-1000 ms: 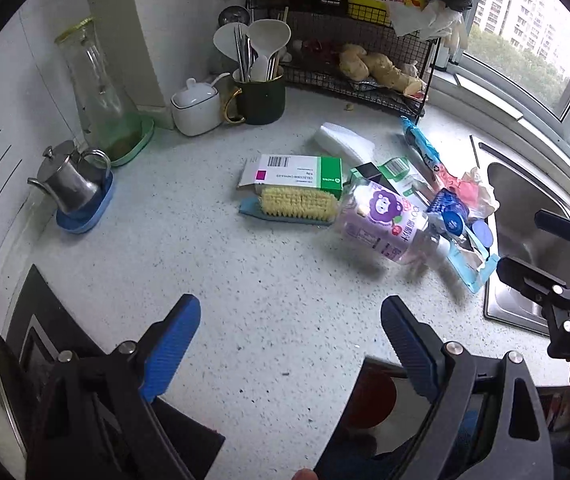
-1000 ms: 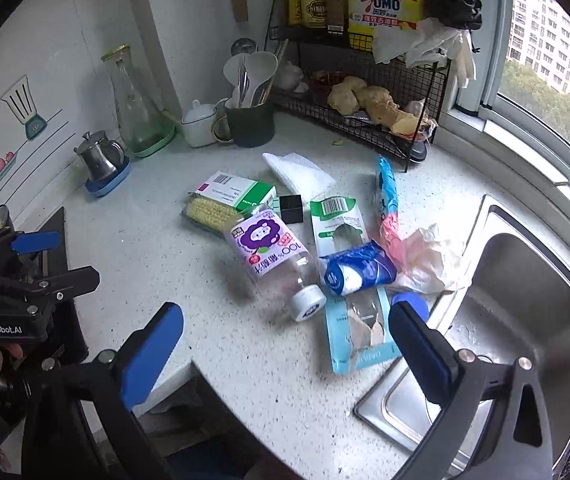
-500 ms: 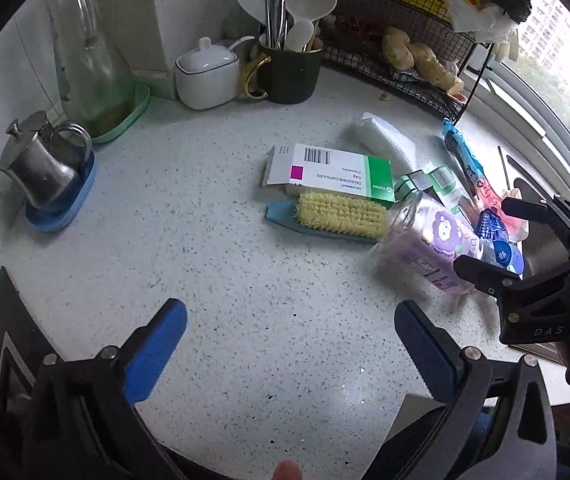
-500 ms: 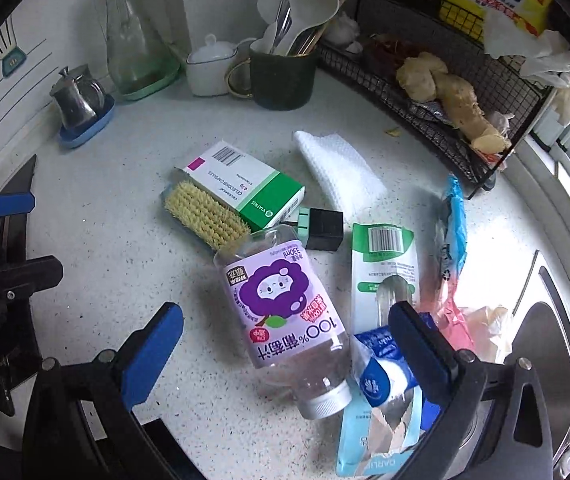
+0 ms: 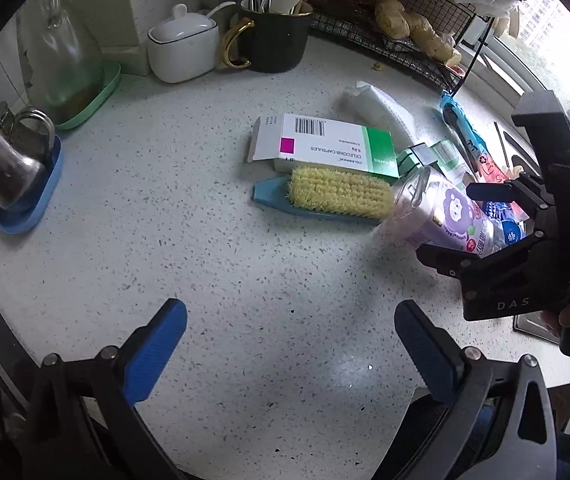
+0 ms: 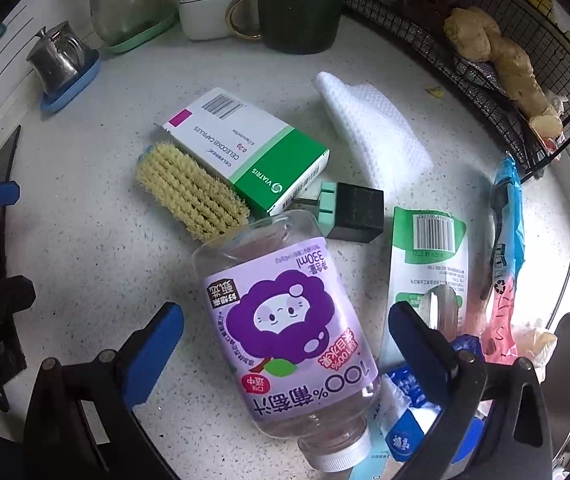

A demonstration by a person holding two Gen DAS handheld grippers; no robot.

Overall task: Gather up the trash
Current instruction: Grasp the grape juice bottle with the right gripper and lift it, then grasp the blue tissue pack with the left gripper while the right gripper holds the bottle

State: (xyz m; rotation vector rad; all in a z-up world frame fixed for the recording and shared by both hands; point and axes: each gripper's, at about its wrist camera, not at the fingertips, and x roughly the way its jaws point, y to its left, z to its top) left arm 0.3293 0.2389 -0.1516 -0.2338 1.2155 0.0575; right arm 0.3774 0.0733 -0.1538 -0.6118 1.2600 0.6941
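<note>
Both grippers have dropped closer to the worktop since a second ago. The right gripper, wide open, straddles the lying grape juice bottle, seemingly not touching it. The left gripper, just opened fully, holds nothing.

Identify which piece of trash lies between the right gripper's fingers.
The purple-labelled juice bottle, lying on its side between the open right gripper; the other wrappers sit outside them.

Bare countertop lies open left of the scrub brush; the juice bottle is hemmed by brush, medicine box and wrappers. Wire rack and mug block the back.
</note>
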